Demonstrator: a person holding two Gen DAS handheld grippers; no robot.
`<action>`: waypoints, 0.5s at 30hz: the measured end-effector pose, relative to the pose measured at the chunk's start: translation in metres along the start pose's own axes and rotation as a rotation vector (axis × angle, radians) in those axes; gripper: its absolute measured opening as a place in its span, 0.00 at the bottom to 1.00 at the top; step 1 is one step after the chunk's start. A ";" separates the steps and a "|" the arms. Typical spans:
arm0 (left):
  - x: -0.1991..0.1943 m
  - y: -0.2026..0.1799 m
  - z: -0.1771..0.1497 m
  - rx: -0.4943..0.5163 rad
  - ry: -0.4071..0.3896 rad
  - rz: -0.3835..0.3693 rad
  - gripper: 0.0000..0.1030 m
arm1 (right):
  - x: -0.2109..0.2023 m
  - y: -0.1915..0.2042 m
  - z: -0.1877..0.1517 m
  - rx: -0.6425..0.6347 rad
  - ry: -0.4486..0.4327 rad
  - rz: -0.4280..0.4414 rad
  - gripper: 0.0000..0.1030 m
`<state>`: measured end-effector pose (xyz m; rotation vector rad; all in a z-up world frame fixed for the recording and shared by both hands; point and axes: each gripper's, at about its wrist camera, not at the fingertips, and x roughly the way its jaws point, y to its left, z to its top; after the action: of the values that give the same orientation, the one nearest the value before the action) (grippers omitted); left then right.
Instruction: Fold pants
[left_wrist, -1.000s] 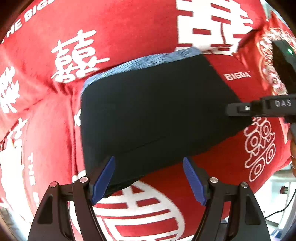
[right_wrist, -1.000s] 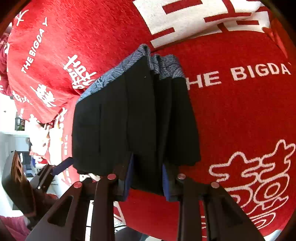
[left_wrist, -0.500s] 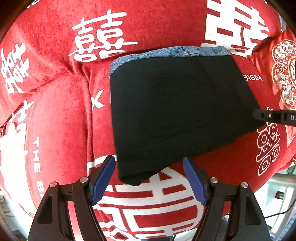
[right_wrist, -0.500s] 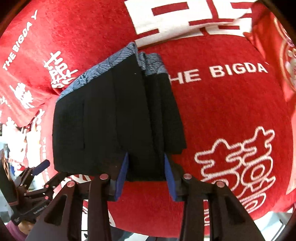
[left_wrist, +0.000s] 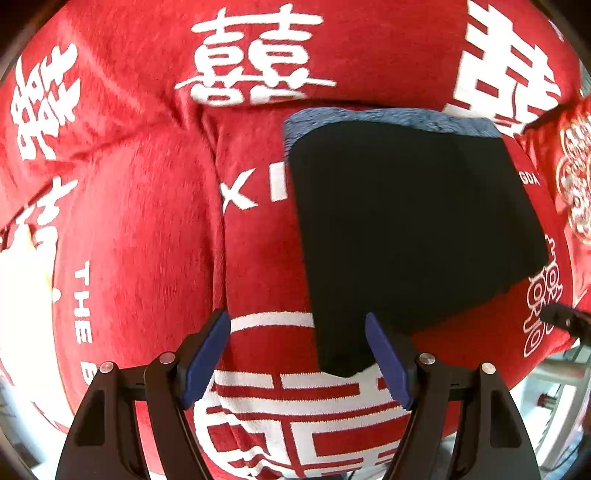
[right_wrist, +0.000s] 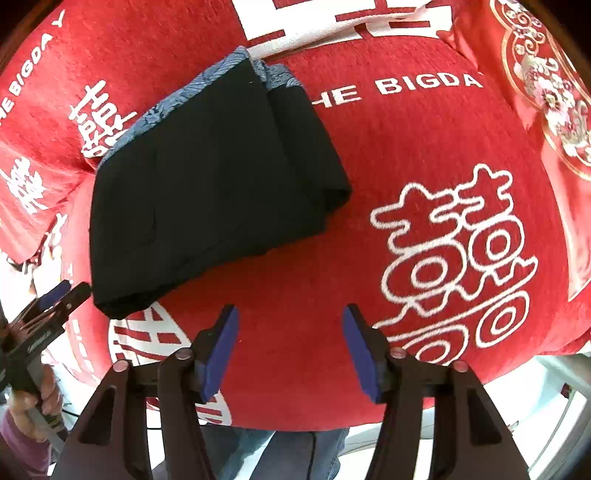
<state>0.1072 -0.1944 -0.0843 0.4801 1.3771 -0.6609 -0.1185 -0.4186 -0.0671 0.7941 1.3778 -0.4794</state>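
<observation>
The black pants (left_wrist: 406, 229) lie folded into a compact rectangle on the red blanket (left_wrist: 140, 221), blue patterned waistband (left_wrist: 388, 116) at the far edge. My left gripper (left_wrist: 295, 332) hangs open above the blanket. The pants' near corner shows between its blue pads (left_wrist: 207, 354), nearer the right pad, and nothing presses on it. In the right wrist view the pants (right_wrist: 214, 177) lie up and to the left. My right gripper (right_wrist: 290, 321) is clear of them, its jaws opening over bare red blanket (right_wrist: 424, 147). The left gripper (right_wrist: 70, 291) shows at the left edge there.
The blanket carries large white characters and lettering. A red cushion with gold ornament (right_wrist: 546, 85) lies at the far right. A hand (right_wrist: 37, 398) holds the left gripper. Jeans-clad legs (right_wrist: 295, 454) stand at the blanket's near edge, and white floor shows beyond it.
My right gripper let go of the pants' near edge, opened its jaws and drew away to the right. My left gripper slid left, so the pants now sit right of centre in its view.
</observation>
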 end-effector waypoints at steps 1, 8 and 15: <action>0.001 0.002 0.001 -0.014 0.001 -0.003 0.74 | -0.001 0.002 0.000 -0.006 -0.007 -0.002 0.61; 0.002 0.010 0.031 -0.090 -0.035 0.008 0.74 | -0.017 0.029 0.037 -0.105 -0.119 -0.005 0.61; 0.019 0.003 0.064 -0.156 -0.052 -0.013 0.74 | 0.000 0.037 0.133 -0.140 -0.166 0.060 0.58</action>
<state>0.1574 -0.2382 -0.0943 0.3270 1.3715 -0.5676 -0.0018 -0.4918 -0.0593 0.6644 1.2168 -0.3891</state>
